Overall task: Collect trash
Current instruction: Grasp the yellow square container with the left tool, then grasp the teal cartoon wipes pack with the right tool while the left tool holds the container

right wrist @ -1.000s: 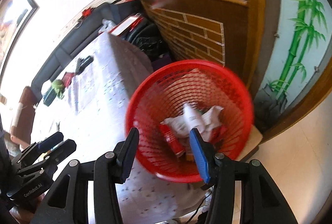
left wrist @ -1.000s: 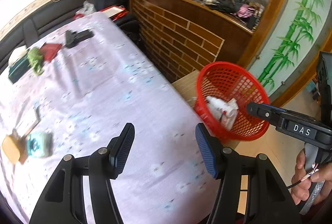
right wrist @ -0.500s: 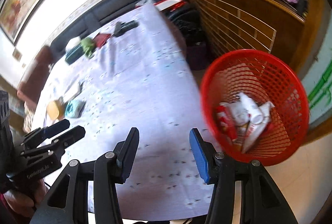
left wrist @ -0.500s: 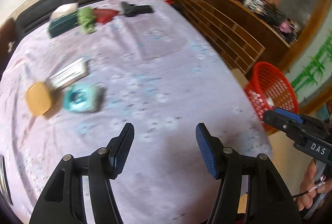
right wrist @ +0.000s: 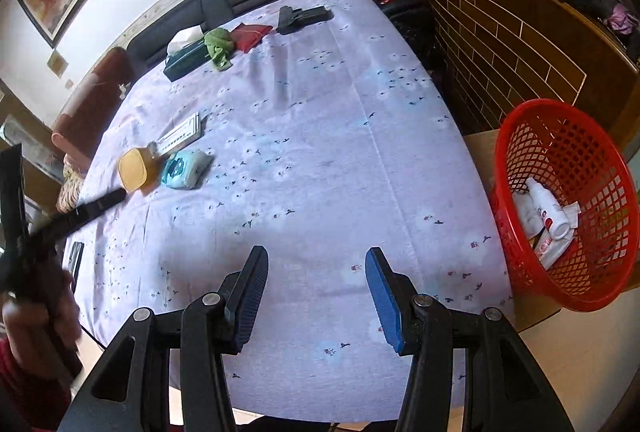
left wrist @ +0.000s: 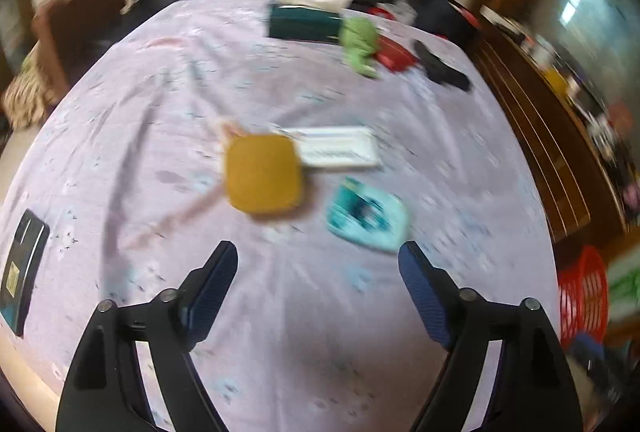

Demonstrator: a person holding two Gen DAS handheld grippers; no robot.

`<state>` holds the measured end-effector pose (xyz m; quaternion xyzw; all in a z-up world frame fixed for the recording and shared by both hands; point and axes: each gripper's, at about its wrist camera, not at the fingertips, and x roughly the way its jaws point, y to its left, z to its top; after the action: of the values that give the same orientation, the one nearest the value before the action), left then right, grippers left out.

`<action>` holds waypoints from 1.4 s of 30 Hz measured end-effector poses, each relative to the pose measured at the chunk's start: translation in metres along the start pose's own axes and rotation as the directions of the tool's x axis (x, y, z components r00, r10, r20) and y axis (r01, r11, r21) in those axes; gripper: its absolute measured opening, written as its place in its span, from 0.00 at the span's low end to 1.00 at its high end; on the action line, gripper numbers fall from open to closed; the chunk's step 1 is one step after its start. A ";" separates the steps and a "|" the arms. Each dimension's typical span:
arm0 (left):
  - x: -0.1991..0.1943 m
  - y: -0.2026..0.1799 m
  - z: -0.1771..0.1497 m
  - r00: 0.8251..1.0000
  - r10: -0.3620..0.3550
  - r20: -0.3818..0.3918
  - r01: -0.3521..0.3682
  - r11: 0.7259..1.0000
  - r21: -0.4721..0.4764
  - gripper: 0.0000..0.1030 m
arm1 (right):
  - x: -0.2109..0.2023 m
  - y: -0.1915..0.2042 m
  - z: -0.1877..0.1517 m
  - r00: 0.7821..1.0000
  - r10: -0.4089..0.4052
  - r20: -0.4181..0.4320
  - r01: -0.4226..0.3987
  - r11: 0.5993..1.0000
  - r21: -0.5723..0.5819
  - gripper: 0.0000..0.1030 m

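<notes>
Both claws hang empty with jaws apart above the lilac-clothed worktop. Left claw faces a yellow pad, a teal packet just beside it and a white strip behind; the view is blurred. Right claw is over bare cloth near the worktop's edge. Off that edge to the right stands the red basket, holding a white bottle and wrappers.

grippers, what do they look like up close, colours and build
Both the left gripper and right gripper have glossy black plastic frames with triangular cut-outs, silver rivets at the joints, and ribbed blue pads on the fingers. No markings are readable.
</notes>
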<state>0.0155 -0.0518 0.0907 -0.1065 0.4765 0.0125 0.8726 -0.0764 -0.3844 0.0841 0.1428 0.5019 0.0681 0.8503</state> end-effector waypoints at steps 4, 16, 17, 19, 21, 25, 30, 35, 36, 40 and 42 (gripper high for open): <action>0.024 0.027 0.023 1.000 0.009 -0.024 -0.011 0.995 -0.096 0.83 | -0.003 -0.001 -0.003 1.000 -0.015 0.010 0.015 1.000 -0.002 0.56; 0.090 0.024 0.043 0.984 0.163 -0.073 -0.167 0.984 -0.061 0.84 | -0.020 -0.039 -0.014 0.996 -0.090 0.025 0.088 0.991 0.096 0.57; 0.094 0.023 0.043 0.982 0.171 -0.076 -0.175 0.983 -0.053 0.84 | -0.021 -0.042 -0.016 0.995 -0.095 0.023 0.092 0.990 0.103 0.57; 0.103 0.024 0.043 0.977 0.199 -0.077 -0.202 0.979 -0.039 0.84 | -0.022 -0.046 -0.018 0.994 -0.104 0.020 0.101 0.989 0.110 0.57; 0.106 0.028 0.043 0.977 0.201 -0.073 -0.205 0.978 -0.047 0.83 | -0.023 -0.048 -0.018 0.994 -0.109 0.018 0.107 0.988 0.109 0.57; 0.106 0.037 0.043 0.982 0.176 -0.063 -0.179 0.983 -0.050 0.61 | -0.022 -0.042 -0.016 0.995 -0.098 0.014 0.097 0.992 0.078 0.57; 0.086 0.050 0.034 0.989 0.147 -0.030 -0.148 0.988 -0.039 0.61 | -0.010 -0.015 -0.006 0.999 -0.036 -0.006 0.036 0.999 -0.026 0.57; 0.054 0.064 0.022 0.991 0.132 0.001 -0.131 0.990 -0.042 0.61 | 0.010 0.021 0.011 0.998 0.049 -0.041 -0.054 0.990 -0.134 0.57; 0.047 0.066 0.018 0.991 0.137 0.009 -0.137 0.990 -0.039 0.62 | 0.015 0.028 0.016 0.997 0.064 -0.050 -0.070 0.986 -0.149 0.57; 0.023 0.074 -0.001 0.991 0.136 0.008 -0.135 0.991 -0.016 0.62 | 0.044 0.065 0.042 0.989 0.117 -0.090 -0.135 0.964 -0.231 0.57; 0.016 0.075 -0.010 0.991 0.134 0.002 -0.134 0.991 -0.005 0.62 | 0.064 0.087 0.057 0.982 0.147 -0.118 -0.174 0.946 -0.272 0.57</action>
<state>0.0065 0.0184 0.0591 -0.0762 0.4815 0.0725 0.8701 0.0068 -0.2947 0.0838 0.0574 0.5143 0.2146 0.8283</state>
